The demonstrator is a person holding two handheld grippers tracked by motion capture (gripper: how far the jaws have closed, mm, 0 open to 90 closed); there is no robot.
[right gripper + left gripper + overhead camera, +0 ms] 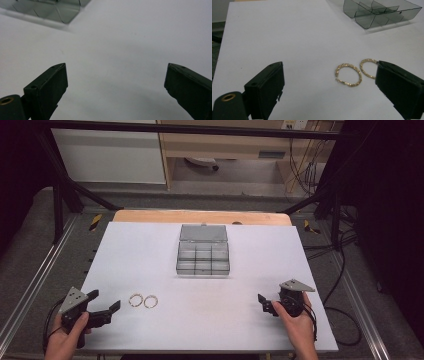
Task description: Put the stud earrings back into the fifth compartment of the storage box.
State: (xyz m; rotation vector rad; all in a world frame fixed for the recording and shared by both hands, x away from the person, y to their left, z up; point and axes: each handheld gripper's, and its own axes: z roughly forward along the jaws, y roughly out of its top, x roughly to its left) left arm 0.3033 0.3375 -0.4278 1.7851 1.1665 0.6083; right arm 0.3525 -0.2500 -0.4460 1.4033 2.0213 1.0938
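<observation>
White table (150,250) carries two gold hoops (143,300) near my left gripper (106,304); both grippers wait with jaws apart, the right gripper (267,304) idle.

This looks like a lab or test workroom set up for recording. A white board (150,250) lies on a wooden table (200,216) inside a black metal frame (60,195), with rails (30,280) along the left and right. Grey carpet (30,235) covers the floor. At the far side stand a white cabinet (110,155) and a wooden bench (225,142); loose cables (305,165) hang at the far right, below a wall socket (295,124).
</observation>
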